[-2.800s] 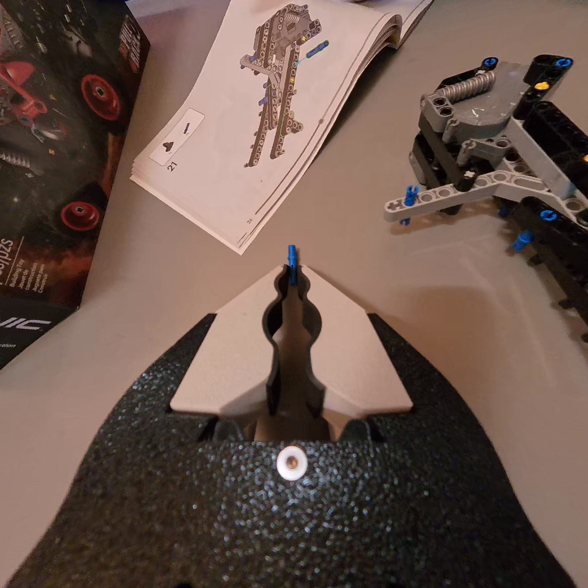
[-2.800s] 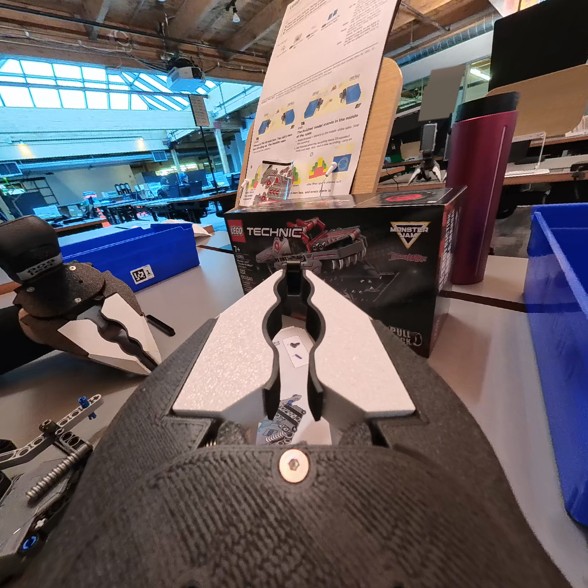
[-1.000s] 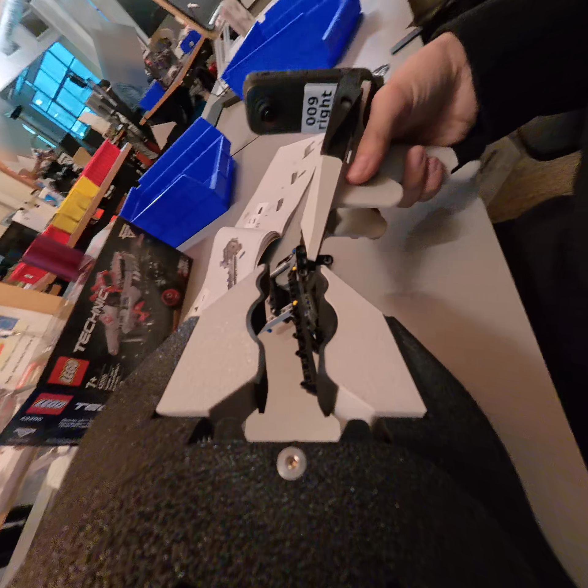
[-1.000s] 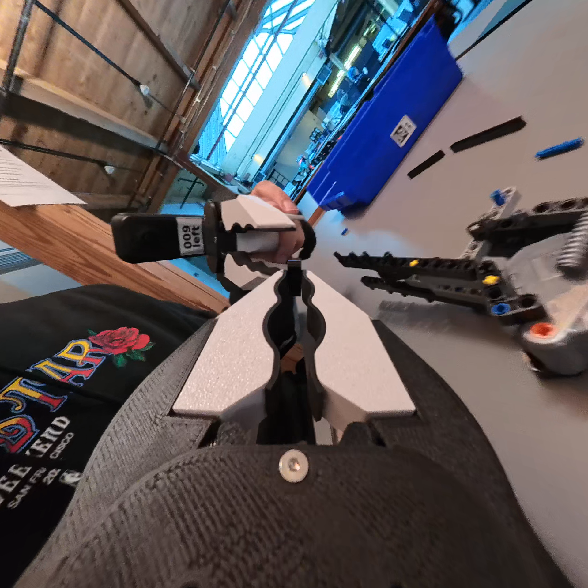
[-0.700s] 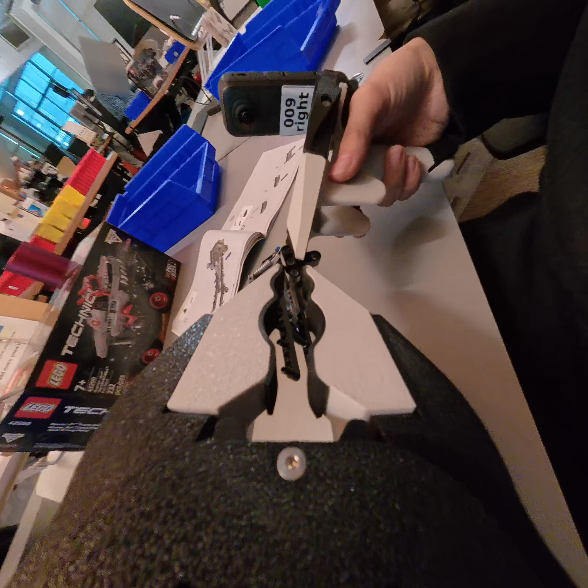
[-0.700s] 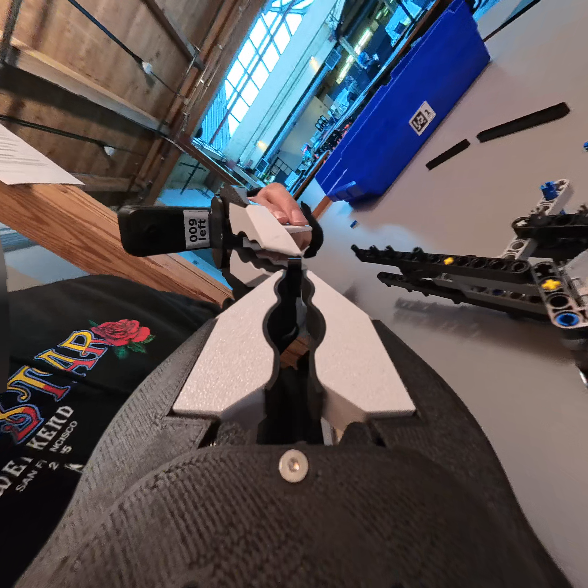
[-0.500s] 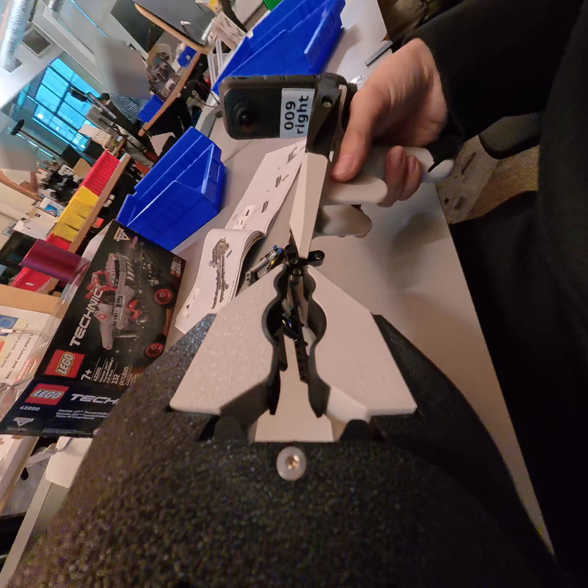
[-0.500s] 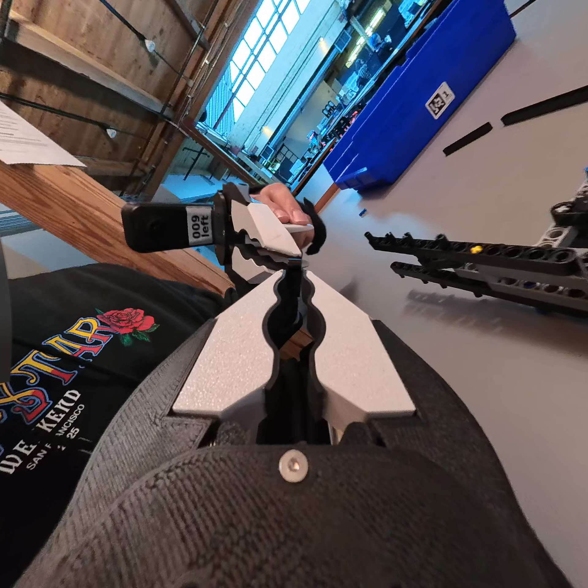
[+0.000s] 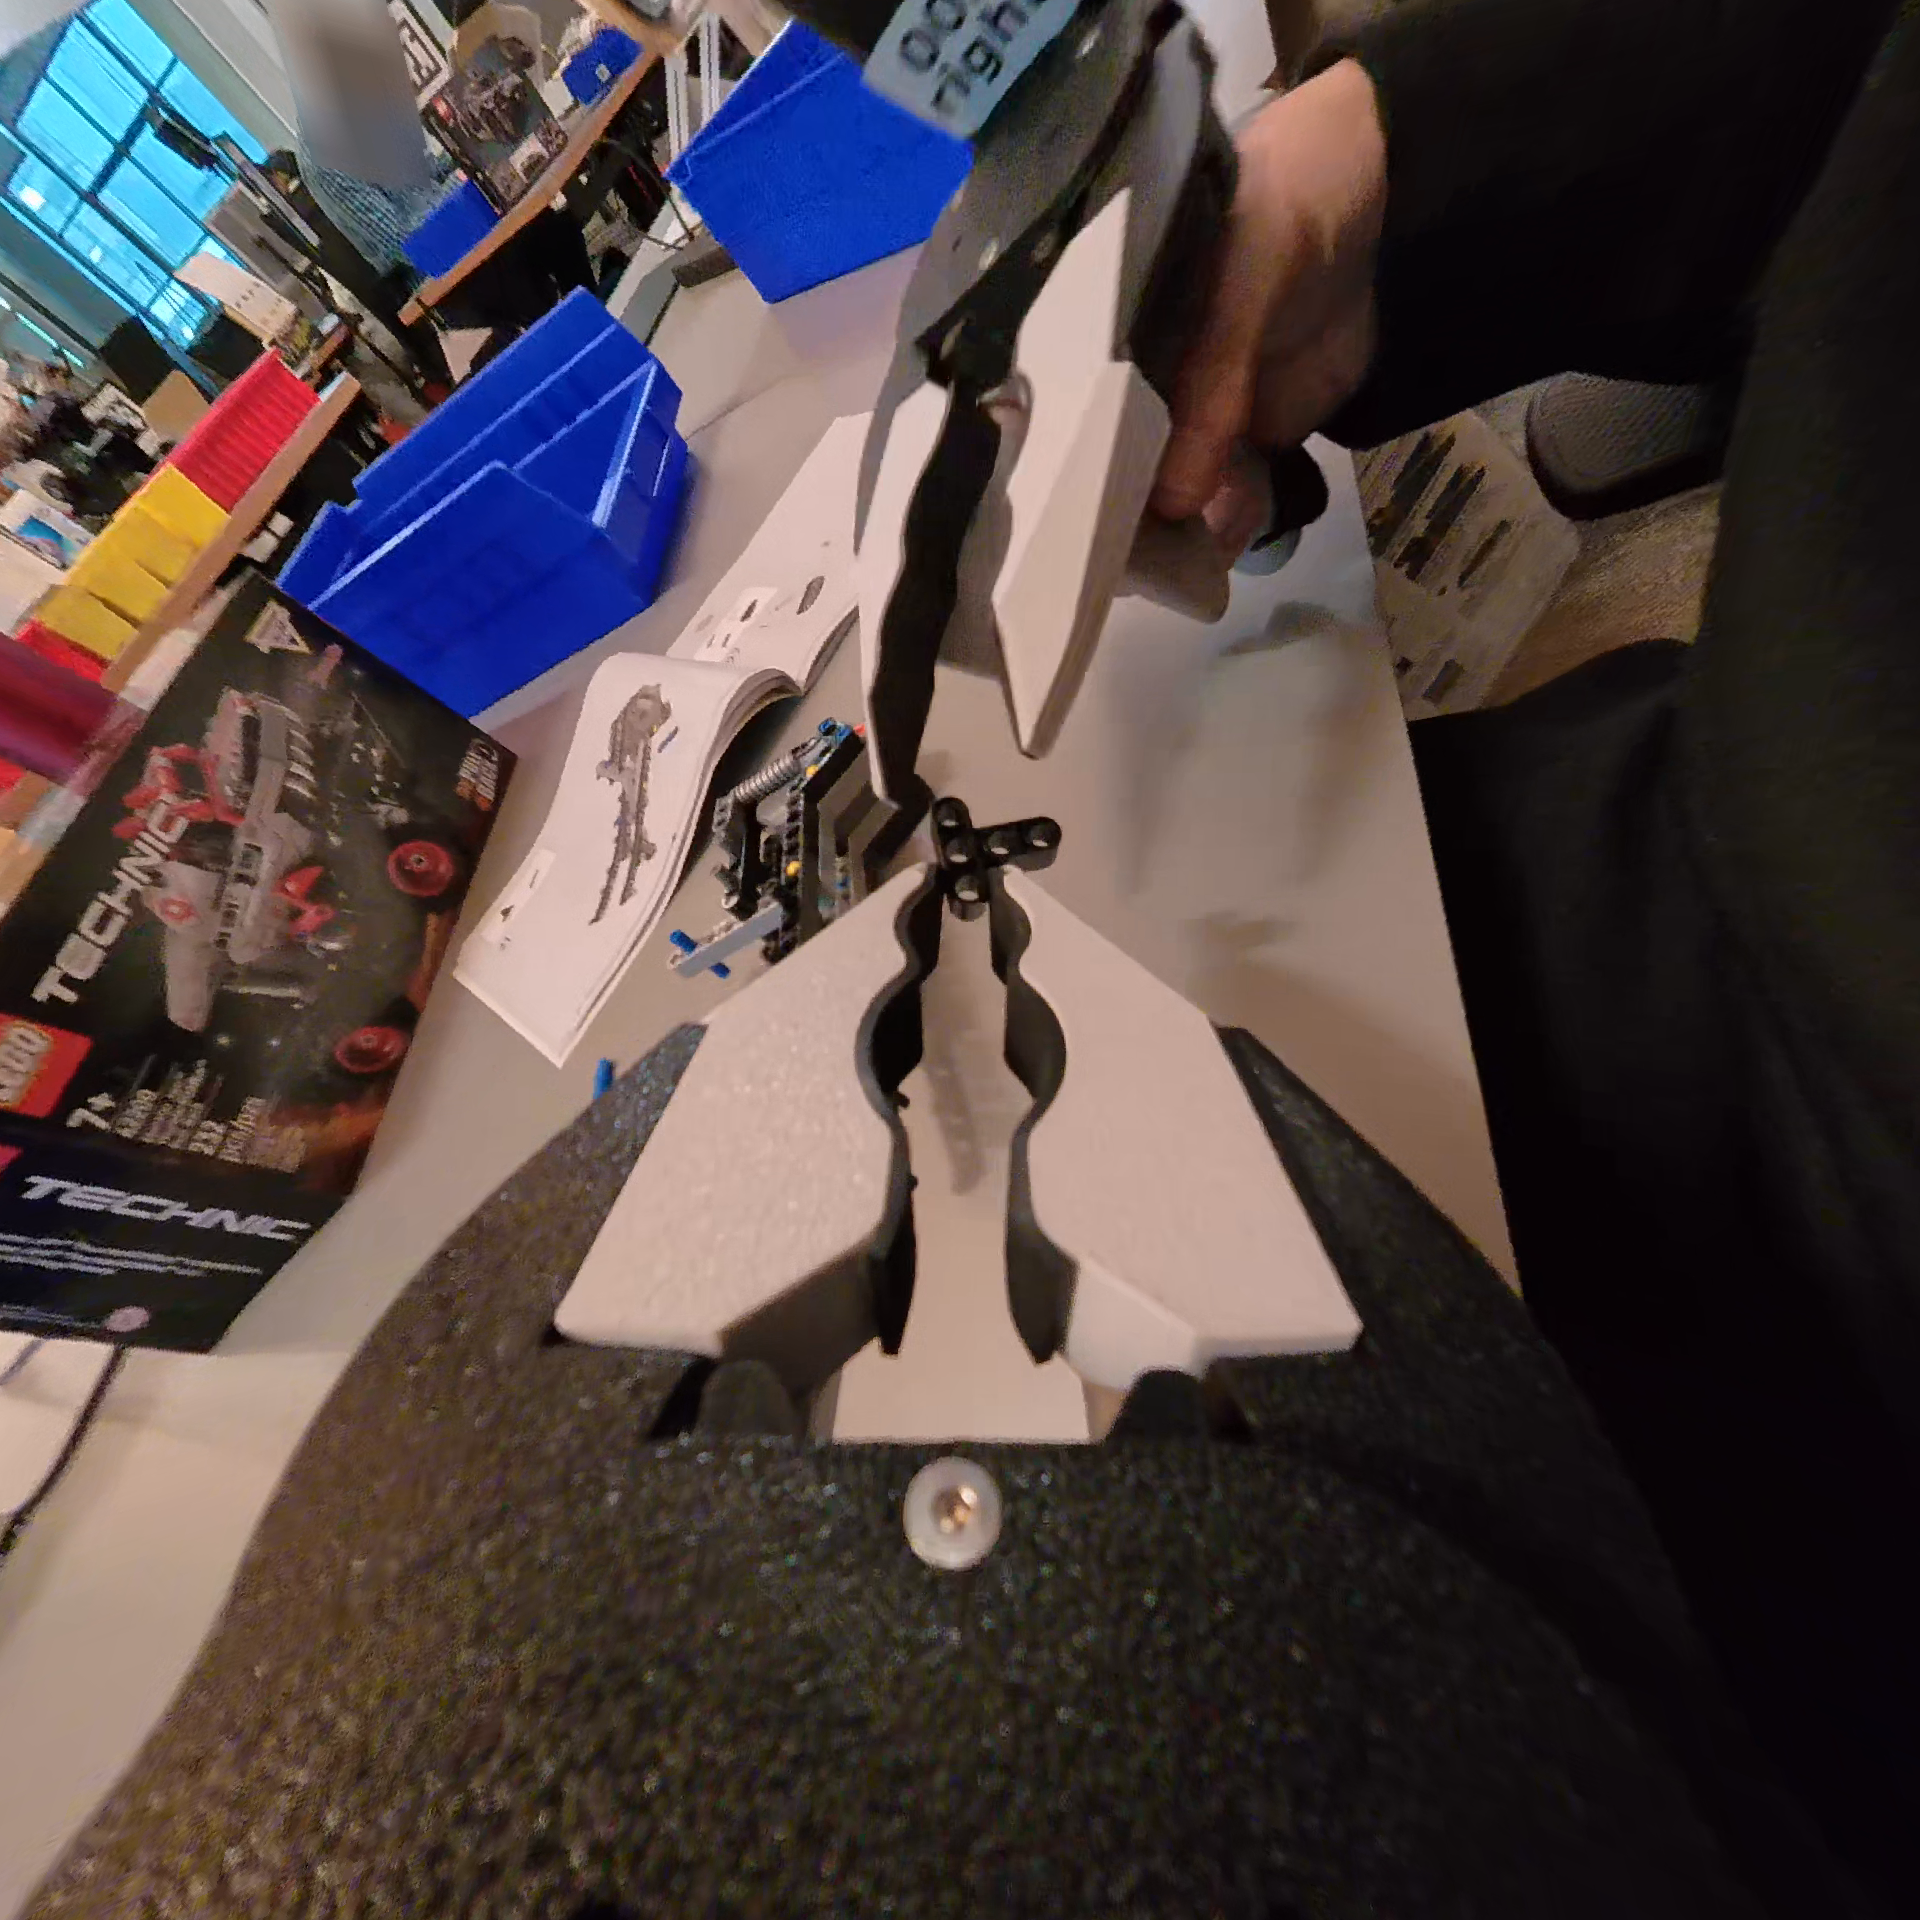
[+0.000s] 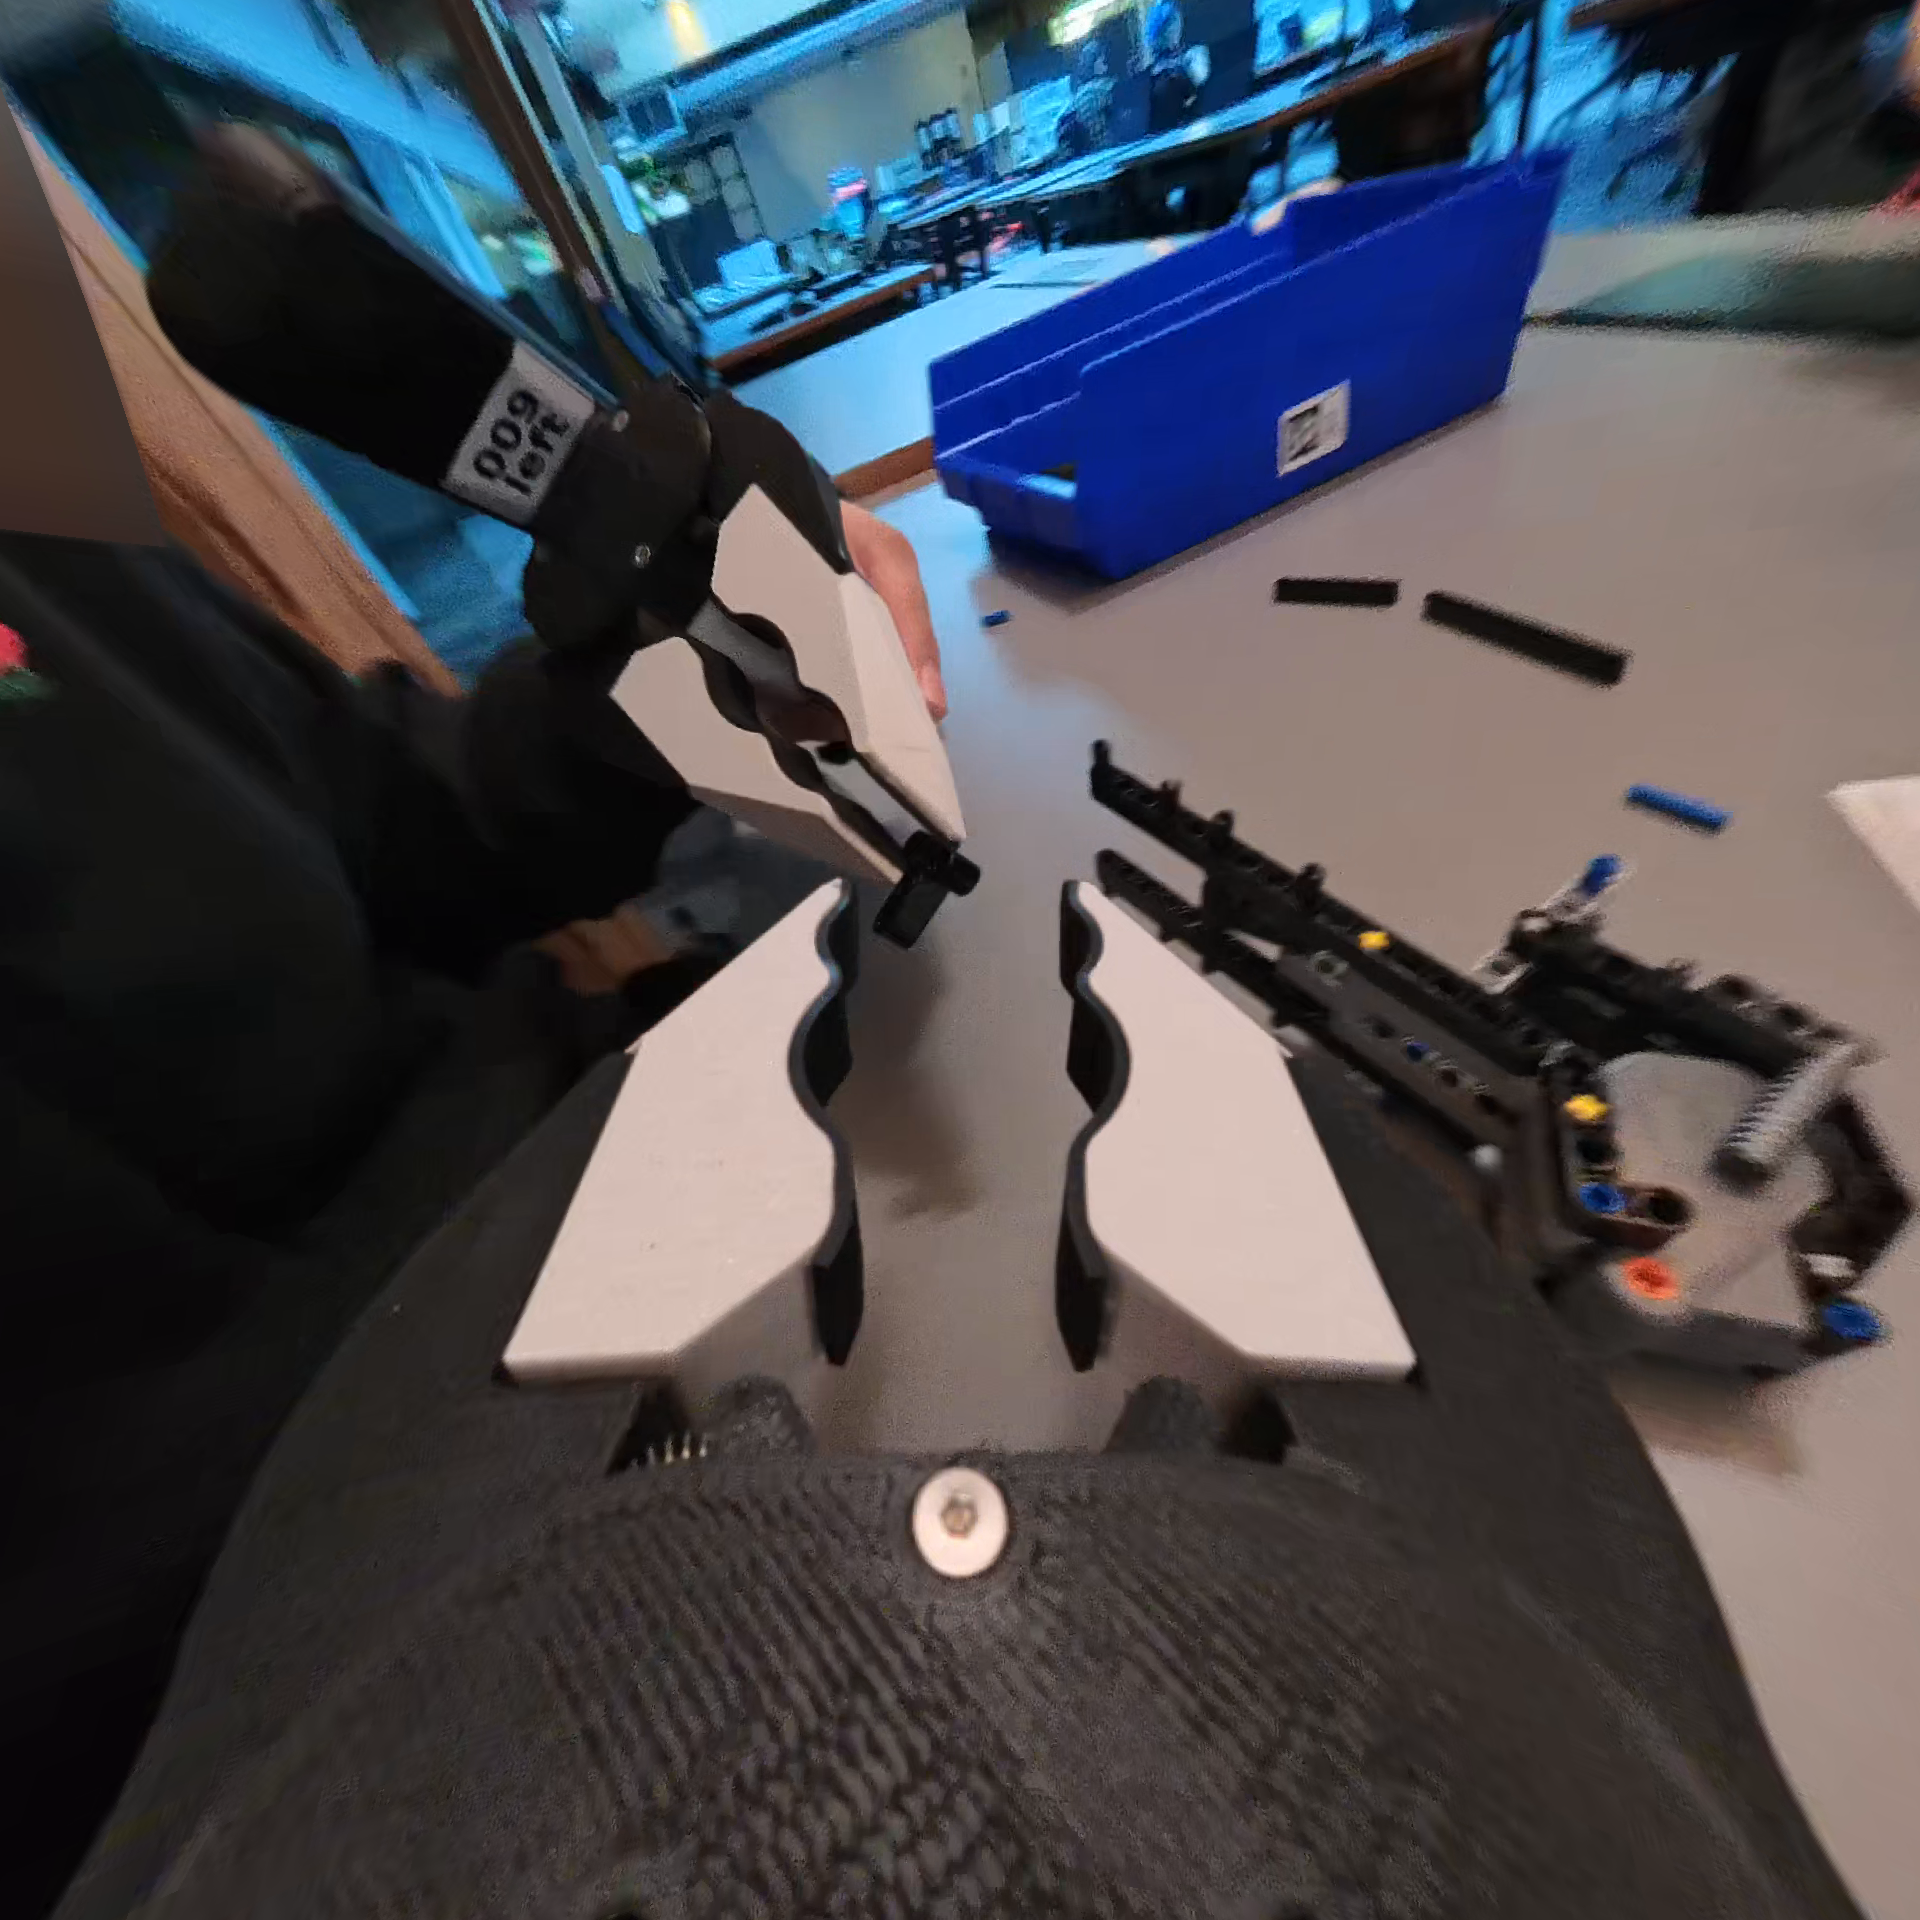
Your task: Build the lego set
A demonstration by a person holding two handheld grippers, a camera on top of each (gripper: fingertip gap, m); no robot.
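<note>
My left gripper (image 9: pixel 966 894) is shut on a small black T-shaped Lego piece (image 9: pixel 982 852) that sticks out past its tips. My right gripper (image 10: pixel 956 904) is open and empty, its tips just short of that piece (image 10: pixel 925 883). In the left wrist view the right gripper (image 9: pixel 961 774) hangs open just above the piece. In the right wrist view the left gripper (image 10: pixel 930 857) comes in from the upper left. The part-built black and grey model (image 10: pixel 1455 1039) lies on the table to the right; it also shows in the left wrist view (image 9: pixel 790 842).
The open instruction booklet (image 9: pixel 623 831) and the Lego box (image 9: pixel 208 935) lie left of the model. Blue bins (image 9: pixel 499 561) (image 10: pixel 1247 416) stand behind. Two loose black beams (image 10: pixel 1522 639) and a blue pin (image 10: pixel 1675 808) lie on the grey table (image 10: pixel 1714 499). A person's dark sleeve is close by. Left and right tips are no more than a few centimetres apart. Left tips and right tips are each some 20 cm from the blue pin (image 10: pixel 1675 808).
My right gripper has opened and let go of the black piece, which now stays in my left gripper. Both grippers have tilted and the right has drawn back slightly.
</note>
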